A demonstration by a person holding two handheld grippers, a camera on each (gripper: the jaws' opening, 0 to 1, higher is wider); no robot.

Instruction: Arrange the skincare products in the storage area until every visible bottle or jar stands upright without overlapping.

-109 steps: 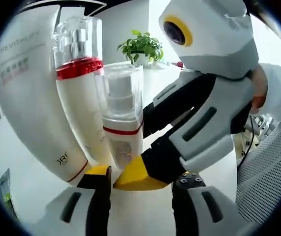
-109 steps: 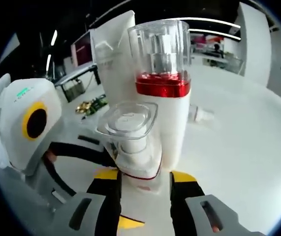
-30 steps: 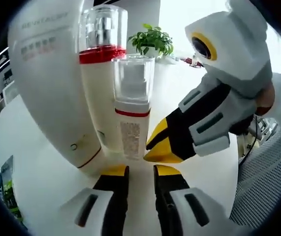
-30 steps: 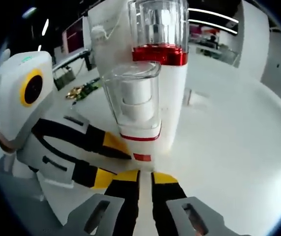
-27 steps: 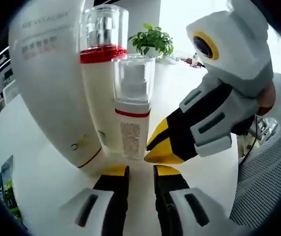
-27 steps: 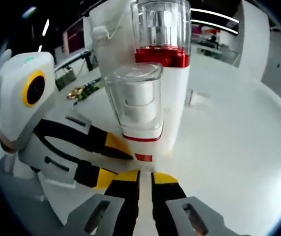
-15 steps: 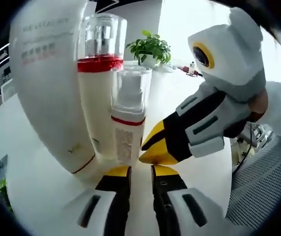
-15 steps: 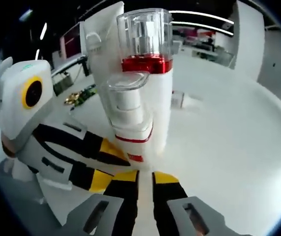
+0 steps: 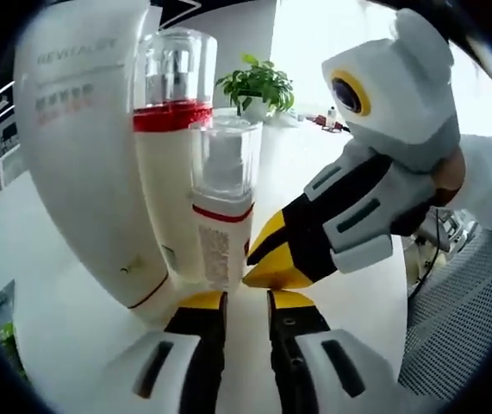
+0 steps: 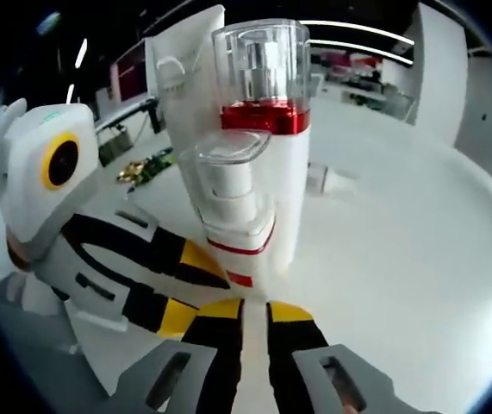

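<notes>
Three skincare products stand upright and bunched together on the white table. The small pump bottle, with a clear cap and a thin red band, stands straight ahead of the left gripper, just beyond its yellow tips. Directly behind it, touching or nearly so, is the tall bottle with a clear cap over a red collar. To that gripper's left rises the large white tube, standing on its cap and leaning a little against the tall bottle.

The left gripper's jaws are drawn nearly together with only a thin slit between them, and they hold nothing; the tips sit just short of the small pump bottle's base. The right gripper comes in from the right of this view, its yellow tips pressed together and resting right beside the small bottle's foot; whether they touch it cannot be told.

In the right gripper view, the right gripper is likewise all but closed and empty, its tips just before the small pump bottle. The left gripper reaches in from the left, its tips close to the same base.

Beyond the cluster, to the right of the right gripper, the tabletop lies open. A potted plant stands well apart at the table's far edge.
</notes>
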